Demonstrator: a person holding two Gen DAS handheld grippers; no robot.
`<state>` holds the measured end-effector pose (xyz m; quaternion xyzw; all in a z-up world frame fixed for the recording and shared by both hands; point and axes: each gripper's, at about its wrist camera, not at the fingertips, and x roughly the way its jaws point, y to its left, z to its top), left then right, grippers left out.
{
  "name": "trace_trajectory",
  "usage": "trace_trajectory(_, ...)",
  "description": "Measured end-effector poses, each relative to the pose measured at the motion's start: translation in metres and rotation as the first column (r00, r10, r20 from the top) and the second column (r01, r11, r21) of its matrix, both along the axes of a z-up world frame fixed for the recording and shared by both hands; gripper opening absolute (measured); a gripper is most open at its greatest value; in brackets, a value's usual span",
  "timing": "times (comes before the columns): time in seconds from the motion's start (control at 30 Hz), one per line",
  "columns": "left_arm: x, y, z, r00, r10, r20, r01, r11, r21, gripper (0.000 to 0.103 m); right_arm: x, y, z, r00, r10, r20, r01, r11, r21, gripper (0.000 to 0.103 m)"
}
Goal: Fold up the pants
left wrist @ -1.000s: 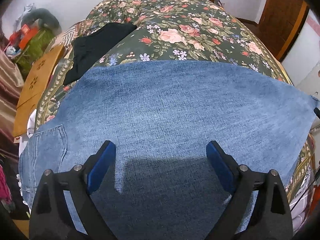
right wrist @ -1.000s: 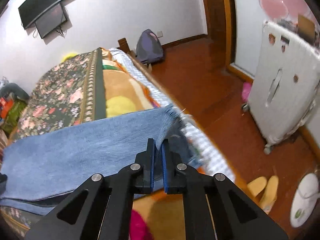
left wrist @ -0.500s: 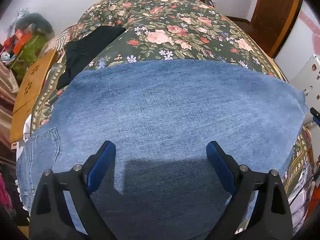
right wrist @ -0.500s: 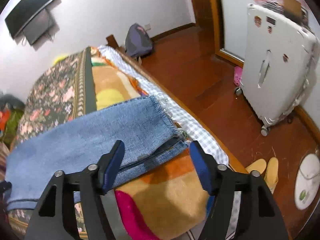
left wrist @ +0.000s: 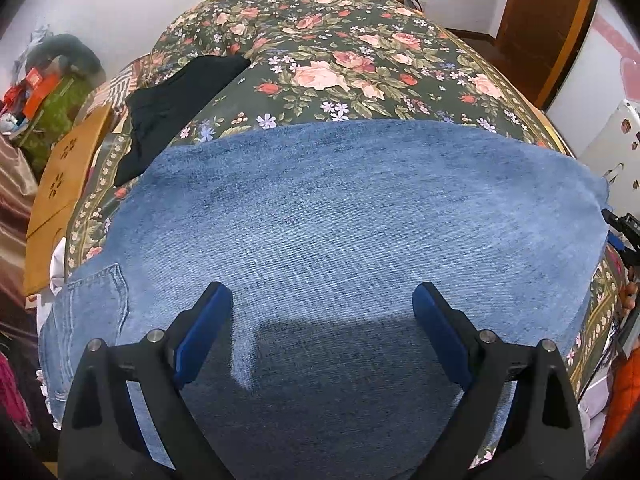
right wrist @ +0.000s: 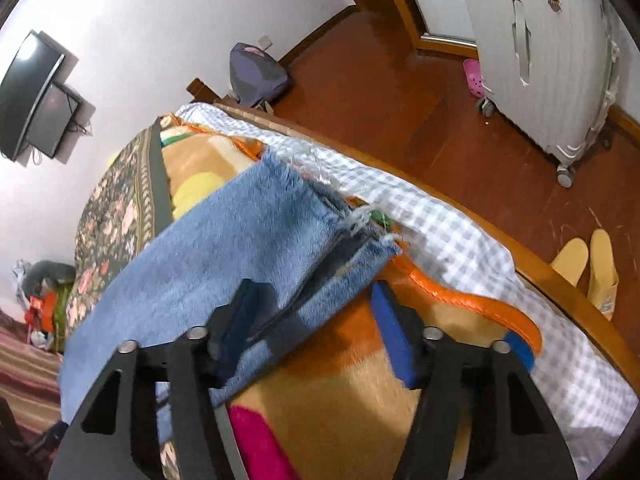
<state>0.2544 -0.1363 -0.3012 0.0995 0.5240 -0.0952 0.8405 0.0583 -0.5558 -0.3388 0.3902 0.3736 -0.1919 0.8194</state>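
Observation:
Blue jeans (left wrist: pixel 340 208) lie folded lengthwise across the bed, the back pocket (left wrist: pixel 96 296) at the left. My left gripper (left wrist: pixel 322 296) hovers open over the middle of the denim, nothing between its fingers. In the right wrist view the frayed leg hems (right wrist: pixel 352 216) of the jeans (right wrist: pixel 240 232) rest on an orange blanket (right wrist: pixel 360 392). My right gripper (right wrist: pixel 316 292) is tilted low over the near edge of the leg, jaws closing. Denim lies between its fingers, but the pads do not press on it. The right gripper's tip (left wrist: pixel 622 232) shows at the right edge of the left wrist view.
A floral bedspread (left wrist: pixel 340 60) covers the bed, a black garment (left wrist: pixel 176 108) on it at the back left. A wooden board (left wrist: pixel 64 184) stands left of the bed. Beyond the checked sheet (right wrist: pixel 460 240) are a white suitcase (right wrist: pixel 548 60), slippers (right wrist: pixel 588 264) and a backpack (right wrist: pixel 256 76).
My right gripper let go of the leg hem, which dropped flat onto the blanket. It then rolled, sank towards the leg's near edge, and its jaws narrowed. The left gripper stayed put.

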Motion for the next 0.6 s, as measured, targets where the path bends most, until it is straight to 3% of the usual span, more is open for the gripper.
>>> trace_trajectory(0.13,0.004,0.001,0.001,1.000,0.007,0.008,-0.007,1.000,0.004,0.094,0.004,-0.008,0.001,0.999,-0.038,0.039,0.036,0.998,0.056,0.011)
trace_trajectory(0.37,-0.003,0.002,0.017,0.998,-0.017,0.062,0.018,1.000,-0.014,0.094,0.008,0.001,0.040,0.997,-0.025,0.068,0.028,0.998,-0.048,0.008)
trace_trajectory(0.6,-0.014,0.014,0.046,0.991,-0.035,0.131,0.044,0.997,-0.064,0.094,0.008,0.029,0.121,0.978,0.090,0.190,-0.054,0.981,-0.187,0.008)
